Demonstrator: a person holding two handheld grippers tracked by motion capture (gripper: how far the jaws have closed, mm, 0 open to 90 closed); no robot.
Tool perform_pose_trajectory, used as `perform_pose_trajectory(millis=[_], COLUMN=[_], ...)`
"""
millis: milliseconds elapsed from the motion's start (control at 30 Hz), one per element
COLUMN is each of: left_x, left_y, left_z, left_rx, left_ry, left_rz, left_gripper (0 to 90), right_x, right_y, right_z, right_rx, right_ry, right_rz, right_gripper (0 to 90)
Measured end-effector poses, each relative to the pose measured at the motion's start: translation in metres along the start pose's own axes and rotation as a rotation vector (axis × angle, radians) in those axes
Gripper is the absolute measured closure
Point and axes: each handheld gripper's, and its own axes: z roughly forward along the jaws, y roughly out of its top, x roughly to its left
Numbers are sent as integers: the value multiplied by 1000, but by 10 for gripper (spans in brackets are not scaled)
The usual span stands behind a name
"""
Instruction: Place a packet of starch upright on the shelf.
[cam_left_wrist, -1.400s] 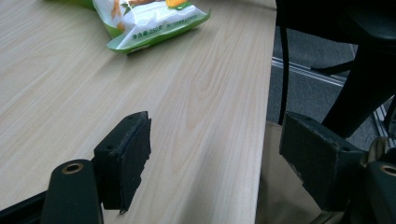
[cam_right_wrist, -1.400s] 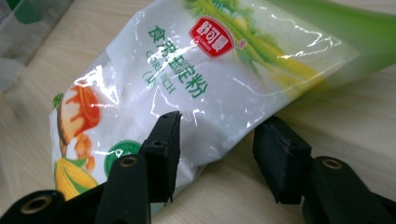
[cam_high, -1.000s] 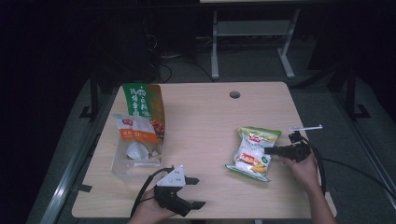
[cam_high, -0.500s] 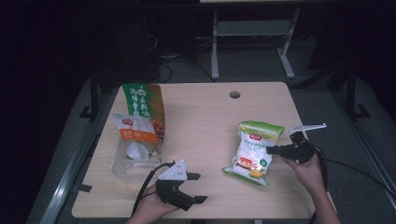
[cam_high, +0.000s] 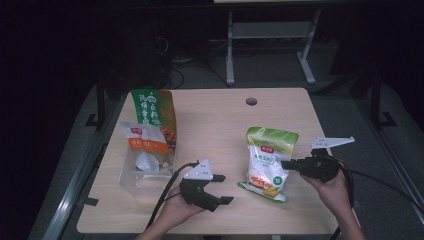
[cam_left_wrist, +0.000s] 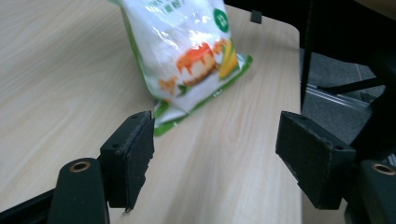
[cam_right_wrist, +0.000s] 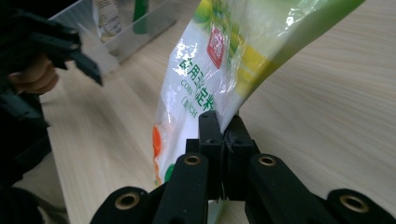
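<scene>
Right tongs clamped on green-white bag edge, bag upright; left tongs apart, angled rightward.

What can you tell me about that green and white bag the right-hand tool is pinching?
The green and white bag is a glossy plastic pouch, white in the middle with green edges, red logo, printed dessert picture and "CORN" lettering. It looks full and sealed. The right gripper has its fingers shut on one side edge, tilting it up; its lower end rests on the wooden table.

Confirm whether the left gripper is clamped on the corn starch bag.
No: the left gripper is open, its jaws apart short of the corn starch bag.
</scene>
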Motion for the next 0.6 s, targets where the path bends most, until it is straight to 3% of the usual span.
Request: perform_pose_trajectory(millis=[300, 500, 600], left_x=[15, 33, 36], left_y=[18, 28, 32], left_z=[17, 28, 34], left_rx=[6, -16, 5], left_ry=[-4, -21, -35], left_rz=[-10, -71, -75], left_gripper=[335, 343, 366], right_x=[9, 21, 25], right_y=[-2, 3, 5], right_z=[0, 1, 2], right_rx=[-3, 34, 43], right_ry=[56, 75, 81], right_rz=[-57, -121, -147], right_gripper=[880, 879, 879])
